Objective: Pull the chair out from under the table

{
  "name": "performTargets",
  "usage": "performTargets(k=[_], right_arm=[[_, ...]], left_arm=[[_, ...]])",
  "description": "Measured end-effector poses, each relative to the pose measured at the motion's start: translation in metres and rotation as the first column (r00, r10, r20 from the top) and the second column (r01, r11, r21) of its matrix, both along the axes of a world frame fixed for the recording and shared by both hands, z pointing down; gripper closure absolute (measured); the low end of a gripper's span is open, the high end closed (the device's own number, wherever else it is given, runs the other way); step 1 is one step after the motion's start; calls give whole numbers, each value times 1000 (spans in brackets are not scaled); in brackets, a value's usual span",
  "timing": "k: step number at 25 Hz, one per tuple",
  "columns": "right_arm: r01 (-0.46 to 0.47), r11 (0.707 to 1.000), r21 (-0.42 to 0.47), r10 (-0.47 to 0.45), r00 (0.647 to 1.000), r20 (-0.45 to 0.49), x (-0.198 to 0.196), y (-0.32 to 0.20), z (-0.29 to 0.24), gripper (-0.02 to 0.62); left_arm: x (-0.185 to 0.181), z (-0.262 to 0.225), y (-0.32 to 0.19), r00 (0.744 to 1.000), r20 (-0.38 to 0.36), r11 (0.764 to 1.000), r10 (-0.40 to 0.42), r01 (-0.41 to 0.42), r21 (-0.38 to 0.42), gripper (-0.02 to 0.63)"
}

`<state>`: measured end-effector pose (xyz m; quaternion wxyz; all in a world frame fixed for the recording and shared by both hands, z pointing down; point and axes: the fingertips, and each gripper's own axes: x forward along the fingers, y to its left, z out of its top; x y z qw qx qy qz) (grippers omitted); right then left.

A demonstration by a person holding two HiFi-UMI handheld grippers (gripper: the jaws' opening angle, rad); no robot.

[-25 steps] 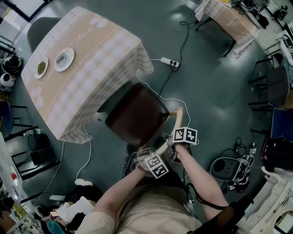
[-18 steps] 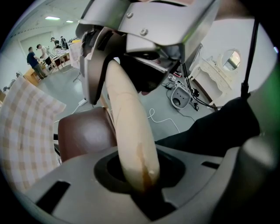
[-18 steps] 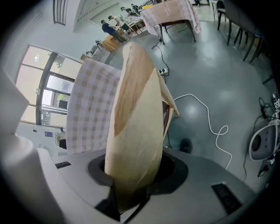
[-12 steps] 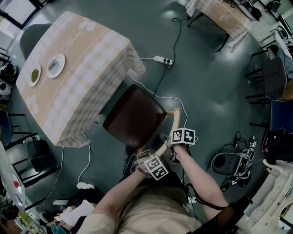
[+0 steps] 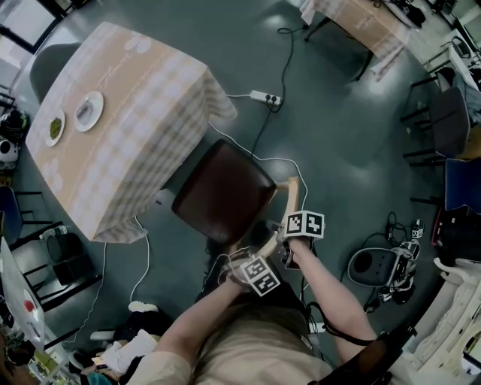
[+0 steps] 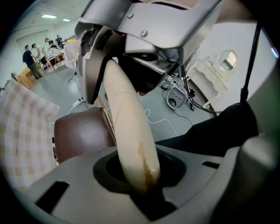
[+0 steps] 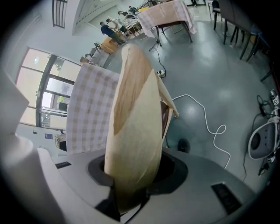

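Note:
The chair has a dark brown seat (image 5: 222, 199) and a pale curved wooden backrest (image 5: 288, 201). It stands at the near edge of the table with the checked cloth (image 5: 128, 128), most of the seat showing. Both grippers grip the backrest's top rail from the person's side. My left gripper (image 5: 246, 263) is shut on the rail's left end, and the wood (image 6: 127, 122) runs straight into its jaws (image 6: 139, 186). My right gripper (image 5: 291, 234) is shut on the rail further right; the wood (image 7: 133, 113) fills the gap between its jaws (image 7: 129, 190).
Two plates (image 5: 89, 110) lie on the table's far left part. A power strip (image 5: 264, 98) and a white cable (image 5: 279, 162) lie on the floor beside the chair. A round grey device (image 5: 376, 267) sits at the right, dark chairs (image 5: 447, 120) beyond it, another clothed table (image 5: 361, 22) at the top.
The chair and both grippers have shifted a little away from the table, and slightly more of the seat shows beyond the cloth's edge. Both grips stay the same.

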<state>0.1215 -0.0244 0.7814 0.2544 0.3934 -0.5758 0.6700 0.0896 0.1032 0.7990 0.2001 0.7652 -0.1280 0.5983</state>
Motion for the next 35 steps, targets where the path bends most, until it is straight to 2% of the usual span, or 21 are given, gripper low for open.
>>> performTargets(k=[18,35], right_arm=[[15,1000,-6,-15,1000,-2,14,4,3,429],[22,999,-28,-23,1000,-17,28,16,4,430]], left_arm=[[16,2,7,1000,-8,1000,2,-2,-21,500],[29,3,20,999,-17,998,50,-51,-47,486]])
